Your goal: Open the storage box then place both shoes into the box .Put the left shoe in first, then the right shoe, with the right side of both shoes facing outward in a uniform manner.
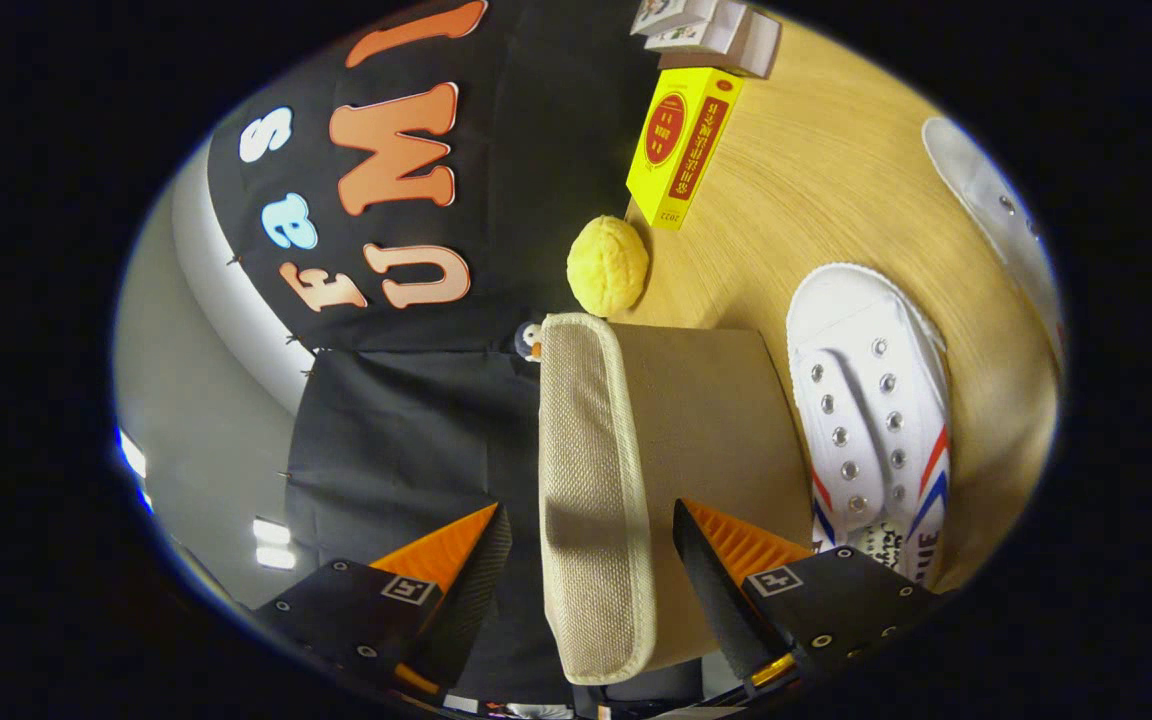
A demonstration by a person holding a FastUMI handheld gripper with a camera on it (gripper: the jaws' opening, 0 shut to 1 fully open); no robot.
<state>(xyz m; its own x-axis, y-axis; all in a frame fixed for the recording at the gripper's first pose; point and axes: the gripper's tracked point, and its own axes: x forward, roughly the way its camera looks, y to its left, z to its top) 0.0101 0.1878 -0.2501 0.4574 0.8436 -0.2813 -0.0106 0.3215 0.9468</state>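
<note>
The tool [591, 560] is sitting open, its ribbed orange-backed fingers [456, 570] straddling the woven beige lid [591, 480] of the fabric storage box [726, 420]. A white canvas shoe [871, 410] is lying beside it on the wood-grain desk [826, 180], another shoe [996, 210] farther off.

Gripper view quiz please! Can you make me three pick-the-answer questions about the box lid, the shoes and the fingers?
1. Where is the storage box lid?
A. between the fingers
B. under the shoe
C. beyond the yellow carton

2. What colour is the shoe beside the box?
A. black
B. white
C. green

3. The gripper is:
A. open
B. shut on the shoe
C. shut on the yellow ball

Answers:
1 A, a finger stands on each side of the lid.
2 B, its canvas is white.
3 A, gaps show beside the lid.
</note>
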